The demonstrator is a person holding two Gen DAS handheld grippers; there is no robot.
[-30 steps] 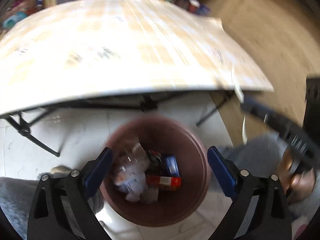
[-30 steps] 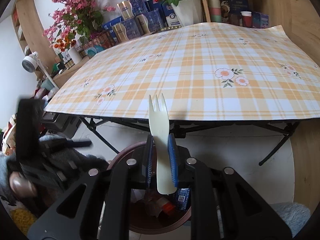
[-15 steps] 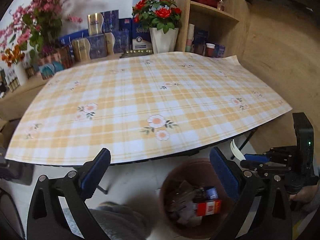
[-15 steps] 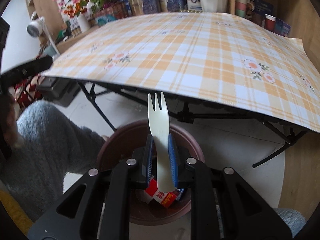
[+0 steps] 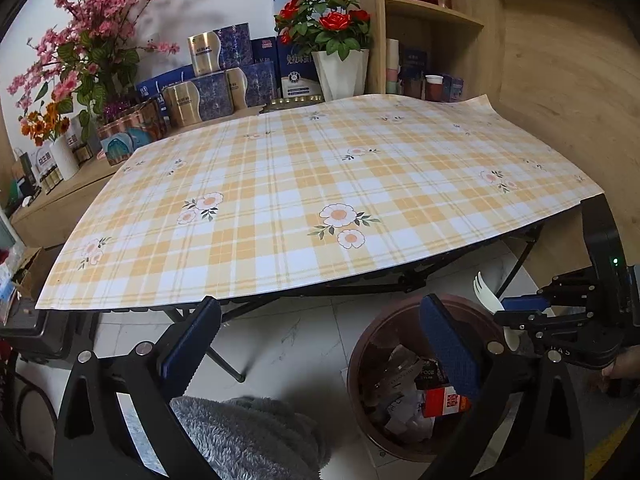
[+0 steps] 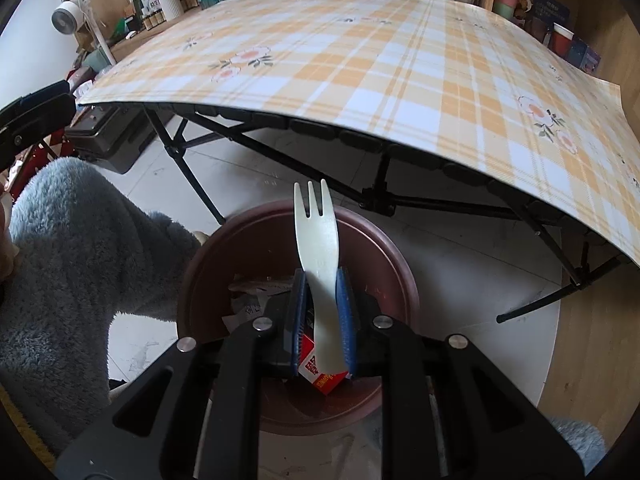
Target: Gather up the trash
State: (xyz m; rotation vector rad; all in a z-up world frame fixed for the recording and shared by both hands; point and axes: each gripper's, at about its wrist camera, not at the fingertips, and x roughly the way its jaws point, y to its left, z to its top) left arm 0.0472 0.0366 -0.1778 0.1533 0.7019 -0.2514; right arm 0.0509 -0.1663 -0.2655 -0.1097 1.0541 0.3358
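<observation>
My right gripper (image 6: 321, 280) is shut on a white plastic fork (image 6: 316, 236), tines pointing away, held over the open brown trash bin (image 6: 200, 280). The bin holds crumpled wrappers and a red carton (image 6: 322, 376). In the left wrist view the same bin (image 5: 360, 344) stands on the floor at lower right, with the right gripper (image 5: 520, 308) and the fork (image 5: 486, 292) above its far rim. My left gripper (image 5: 320, 344) is open and empty, left of the bin and level with the table edge.
A folding table with an orange plaid floral cloth (image 5: 320, 184) stands beyond the bin, on black legs (image 6: 384, 196). Boxes, tins and flower pots (image 5: 340, 60) line the shelf behind it. A grey fleece-clad leg (image 6: 80, 248) is left of the bin. White tiled floor (image 5: 280, 344).
My left gripper has lifted away from over the bin and now faces the table. My right gripper with the fork has lowered and come closer over the bin's mouth.
</observation>
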